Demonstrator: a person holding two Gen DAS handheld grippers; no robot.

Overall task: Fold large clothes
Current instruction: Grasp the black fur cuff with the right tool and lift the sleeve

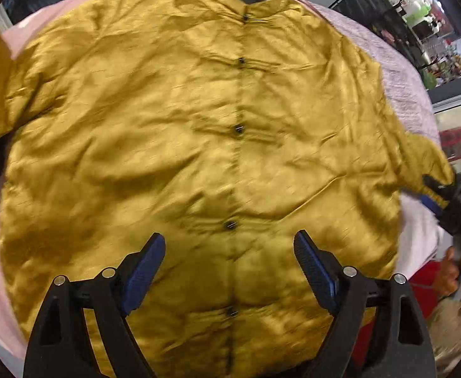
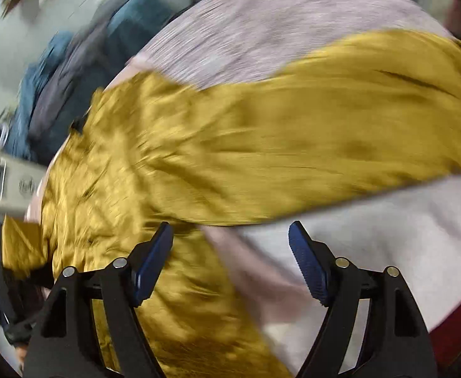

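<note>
I see one pale pink cover [image 1: 397, 72] spread over the surface beneath both tools; whether that is a bed or a table I cannot tell. On it lies one gold jacket [image 1: 173, 132], front up and buttoned, spread nearly flat ahead of my left tool [image 1: 229, 249], which hangs over the hem with its jaws wide apart and nothing between them. One sleeve [image 2: 341, 119] runs straight out across the view ahead of my right tool [image 2: 230, 239], also spread open and empty; this view is blurred. In the left view that sleeve's cuff seems to sit at the right tool's tip, but I cannot tell if it touches. I judge the spreading done and no fold made yet: sleeves and body are all left. I count six dark buttons [image 1: 238, 129] down the placket
</note>
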